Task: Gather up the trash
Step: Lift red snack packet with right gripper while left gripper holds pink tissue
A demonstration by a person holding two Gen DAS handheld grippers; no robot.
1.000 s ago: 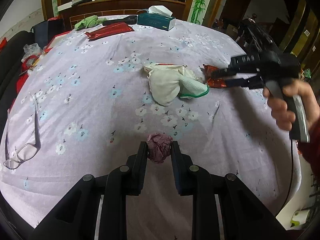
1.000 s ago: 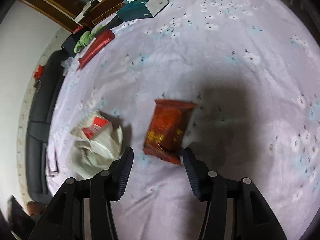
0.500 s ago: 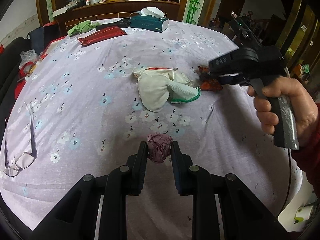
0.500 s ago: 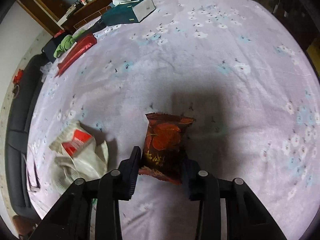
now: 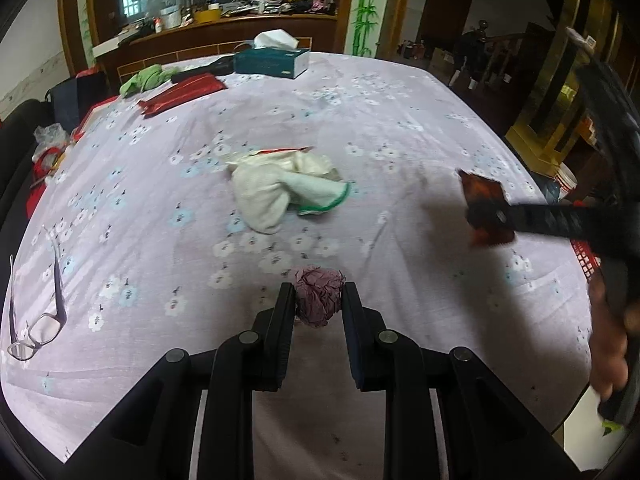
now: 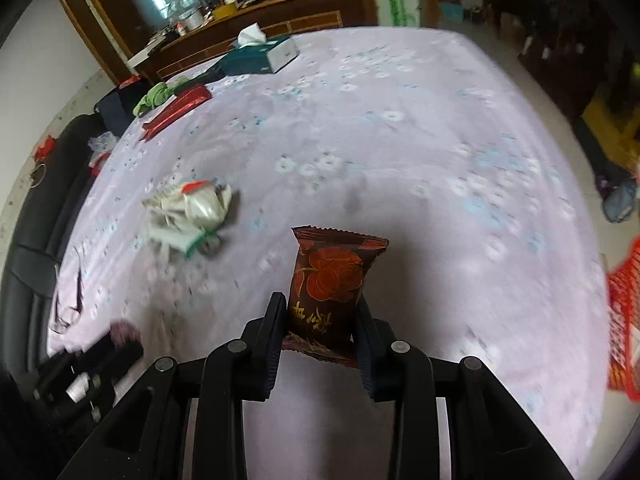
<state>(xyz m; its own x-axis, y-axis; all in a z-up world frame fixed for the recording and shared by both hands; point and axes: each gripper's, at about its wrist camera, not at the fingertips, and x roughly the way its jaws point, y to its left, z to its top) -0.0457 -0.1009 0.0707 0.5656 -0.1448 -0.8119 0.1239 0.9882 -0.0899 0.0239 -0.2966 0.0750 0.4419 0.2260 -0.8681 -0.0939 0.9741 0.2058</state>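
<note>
A round table [image 5: 400, 120] under a lilac flowered cloth. One teal tissue box [image 5: 272, 61] sits at the far edge, about 12 o'clock, with one white tissue [image 5: 276, 39] standing out of its slot. At the 3 o'clock rim of the right wrist view, part of one red mesh basket [image 6: 624, 312] shows – its contents cannot be made out

The left gripper [image 5: 318, 306] is pinched on one crumpled purple paper ball [image 5: 319, 295], near 6 o'clock. The right gripper [image 6: 322, 316] is pinched on one dark red snack wrapper [image 6: 328, 280], held upright off the cloth. One white crumpled bag [image 5: 280, 188] lies mid-table. One pair of glasses [image 5: 36, 308] rests at 8 o'clock – one long red packet [image 5: 182, 94] at 11
</note>
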